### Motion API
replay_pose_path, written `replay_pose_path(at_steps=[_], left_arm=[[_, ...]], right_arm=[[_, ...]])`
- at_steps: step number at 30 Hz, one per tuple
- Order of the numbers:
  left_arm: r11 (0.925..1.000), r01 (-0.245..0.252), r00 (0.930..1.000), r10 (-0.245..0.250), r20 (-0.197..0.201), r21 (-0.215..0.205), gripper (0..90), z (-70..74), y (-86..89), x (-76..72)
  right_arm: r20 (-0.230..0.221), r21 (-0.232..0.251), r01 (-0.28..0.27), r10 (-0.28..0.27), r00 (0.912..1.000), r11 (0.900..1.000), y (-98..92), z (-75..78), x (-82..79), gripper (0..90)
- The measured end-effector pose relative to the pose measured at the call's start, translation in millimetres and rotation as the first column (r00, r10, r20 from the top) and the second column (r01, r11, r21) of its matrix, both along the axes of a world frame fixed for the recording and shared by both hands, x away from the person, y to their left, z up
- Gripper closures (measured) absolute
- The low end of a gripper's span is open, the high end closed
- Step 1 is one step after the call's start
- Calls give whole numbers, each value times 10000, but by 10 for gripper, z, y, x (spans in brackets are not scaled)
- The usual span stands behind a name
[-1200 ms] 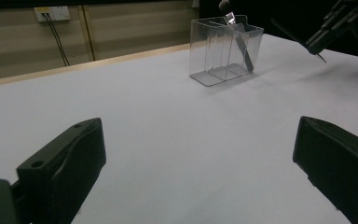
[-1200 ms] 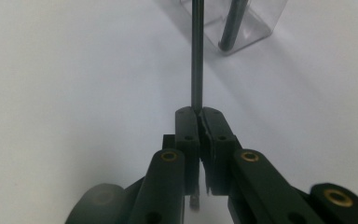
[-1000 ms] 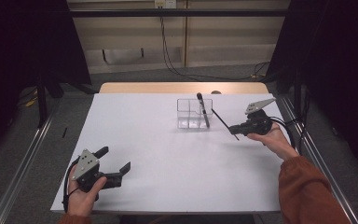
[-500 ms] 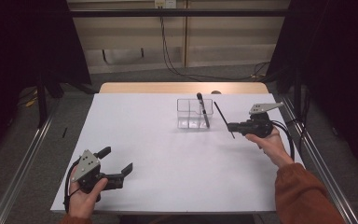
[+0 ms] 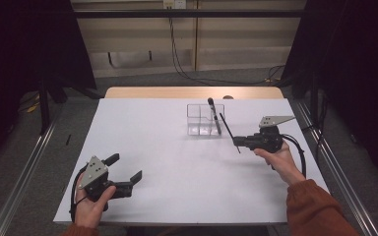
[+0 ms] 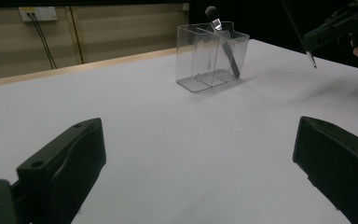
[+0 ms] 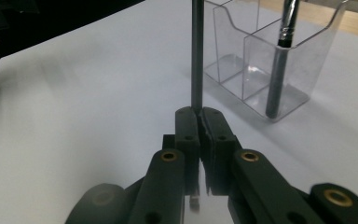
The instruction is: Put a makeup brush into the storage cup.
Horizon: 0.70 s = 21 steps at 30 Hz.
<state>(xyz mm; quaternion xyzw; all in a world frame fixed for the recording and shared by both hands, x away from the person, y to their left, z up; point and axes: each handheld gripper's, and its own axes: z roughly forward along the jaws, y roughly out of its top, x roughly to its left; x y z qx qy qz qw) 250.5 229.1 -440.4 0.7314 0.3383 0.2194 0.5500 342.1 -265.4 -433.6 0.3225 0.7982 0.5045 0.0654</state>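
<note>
Putting the brush in the clear box

The left gripper rests near, jaws wide apart. The right gripper pinches a thin dark brush just beside the clear plastic box with the black brush. Tip it upright, then lower slowly.

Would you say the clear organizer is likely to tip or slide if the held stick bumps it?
The clear organizer looks like thin plastic, so probably light and easy to slide on the smooth white table. It sits on a flat base, but the brush leaning inside could make it tip. The thin stick in the right tool looks stiff.
</note>
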Motion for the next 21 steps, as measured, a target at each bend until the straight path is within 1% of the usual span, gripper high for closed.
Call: replay_pose_path(at_steps=[2,8,12,17,21], left_arm=[[9999,159,9999,-159,-50,-1,32,8,-17,5],[9996,297,9995,-297,-105,-42,33,16,-61,12],[9990,456,9990,-456,-41,29,31,20,-90,13],[9981,615,9981,-615,-13,57,29,28,-126,24],[9973,731,9973,-731,22,85,29,40,-169,33]], right_arm=[[-5,53,-79,79,10000,10000,21,-1,-20,868],[-87,128,-296,297,9995,9995,93,-21,-86,868],[-125,86,-488,489,9987,9988,150,-32,-127,868],[-140,210,-699,702,9974,9973,197,-11,-158,868],[-176,120,-982,984,9950,9951,271,-11,-198,868]])
